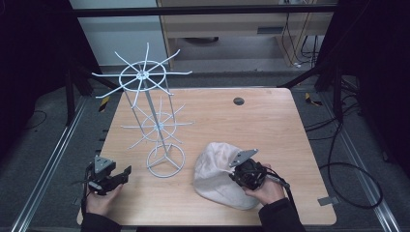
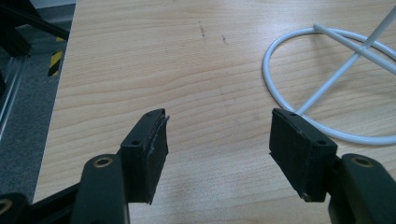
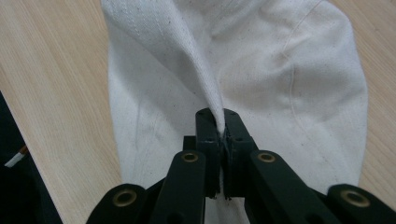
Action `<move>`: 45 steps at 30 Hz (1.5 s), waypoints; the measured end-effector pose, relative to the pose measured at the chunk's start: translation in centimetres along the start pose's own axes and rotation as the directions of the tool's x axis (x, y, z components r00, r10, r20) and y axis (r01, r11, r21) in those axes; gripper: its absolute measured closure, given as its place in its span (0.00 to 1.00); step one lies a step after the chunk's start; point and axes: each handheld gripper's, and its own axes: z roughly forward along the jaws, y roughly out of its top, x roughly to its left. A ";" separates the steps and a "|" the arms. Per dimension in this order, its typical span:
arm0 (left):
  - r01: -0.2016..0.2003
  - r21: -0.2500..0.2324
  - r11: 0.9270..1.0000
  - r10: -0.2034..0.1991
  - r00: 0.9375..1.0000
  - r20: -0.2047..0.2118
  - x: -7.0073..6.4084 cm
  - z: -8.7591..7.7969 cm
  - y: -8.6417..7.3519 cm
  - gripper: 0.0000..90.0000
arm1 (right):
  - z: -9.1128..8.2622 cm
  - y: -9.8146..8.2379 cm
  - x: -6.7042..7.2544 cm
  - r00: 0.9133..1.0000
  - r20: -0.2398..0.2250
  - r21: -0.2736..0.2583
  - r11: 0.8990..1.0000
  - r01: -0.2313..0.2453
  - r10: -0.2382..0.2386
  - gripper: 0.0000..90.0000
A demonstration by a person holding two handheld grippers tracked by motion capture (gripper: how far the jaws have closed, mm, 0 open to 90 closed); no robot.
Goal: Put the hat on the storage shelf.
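A cream cloth cap (image 1: 217, 174) lies on the wooden table (image 1: 270, 130) near its front right. My right gripper (image 1: 237, 175) sits at the cap's right side, held by a hand. In the right gripper view a raised fold of the cap (image 3: 205, 74) runs into my right gripper (image 3: 222, 128), whose jaws are shut on that fold. My left gripper (image 1: 126, 172) rests at the front left, open, with bare wood between its pads (image 2: 152, 149). A white wire display stand (image 1: 154, 116) rises between the two grippers; its ring base (image 2: 327, 88) lies just ahead of the left gripper.
The stand has two tiers of radiating wire arms (image 1: 143, 75) that reach out over the table's back left. A dark round grommet (image 1: 238, 101) sits near the far edge. Cables (image 1: 348, 179) lie on the floor to the right.
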 end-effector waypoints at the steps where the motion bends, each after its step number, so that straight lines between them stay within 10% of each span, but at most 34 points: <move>1: 0.000 0.000 1.000 0.000 1.000 0.000 0.0 0.0 0.0 0.41 | 0.0 0.0 0.0 1.000 0.000 0.000 1.000 0.000 0.000 0.98; 19: 0.001 -0.002 1.000 -0.001 1.000 -0.002 0.0 -0.1 0.0 0.41 | -3.8 -0.4 -0.4 0.995 0.069 -0.198 0.979 -0.057 0.072 0.98; 34: 0.000 -0.001 1.000 0.000 1.000 -0.001 0.0 0.0 0.0 0.41 | -7.0 -2.1 -1.6 0.975 0.120 -0.371 0.919 -0.133 0.189 0.98; 45: -0.001 0.000 1.000 0.001 1.000 -0.003 0.0 0.0 0.0 0.41 | -9.7 -2.1 -1.7 0.954 0.173 -0.518 0.846 -0.125 0.247 0.99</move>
